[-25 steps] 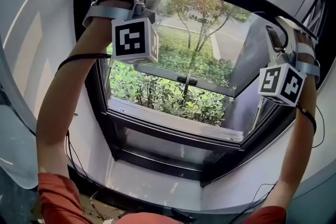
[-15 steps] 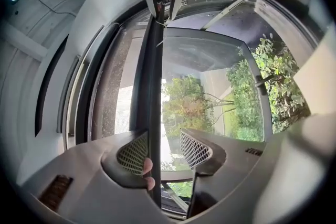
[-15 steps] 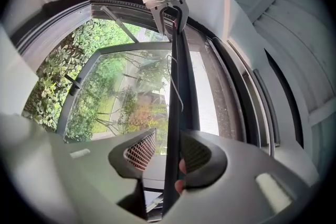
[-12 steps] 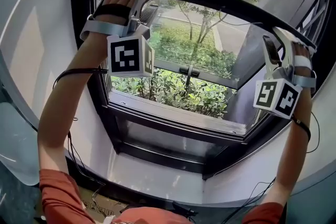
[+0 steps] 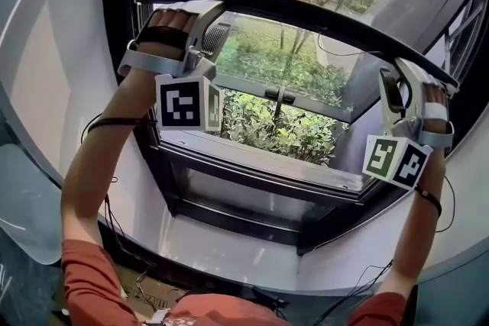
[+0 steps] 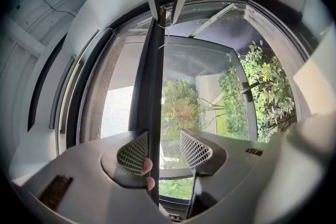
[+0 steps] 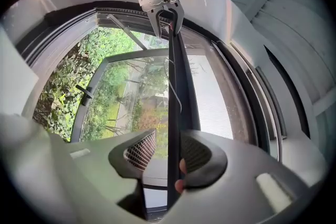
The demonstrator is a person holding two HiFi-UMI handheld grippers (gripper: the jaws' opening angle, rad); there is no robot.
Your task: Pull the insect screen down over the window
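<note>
The jaws of the left gripper (image 6: 164, 149) stand apart in the left gripper view. The screen's dark pull bar (image 6: 149, 86) runs between them, lying against one meshed pad and clear of the other. A fingertip (image 6: 148, 167) shows beside the bar. This looks like a hook for dragging, not a clamp. To one side of the bar the insect screen (image 6: 113, 107) shows as a fine grey haze, while the other side gives a sharp view of shrubs.

In the right gripper view, the right gripper (image 7: 169, 153) is likewise released. The bar sits against one pad, with a gap to the other. The screen hangs hazy beyond it, and the left gripper shows at the bar's far end.

In the head view, both arms reach up, one gripper near each end of the bar. That likely keeps the bar level so the screen does not jam in its side tracks. The bar crosses the upper part of the window (image 5: 252, 179) with the mesh above it. The opening below is still uncovered, down to the out-swung sash and its handle (image 5: 279, 95), so most of the pull appears to remain.
</note>
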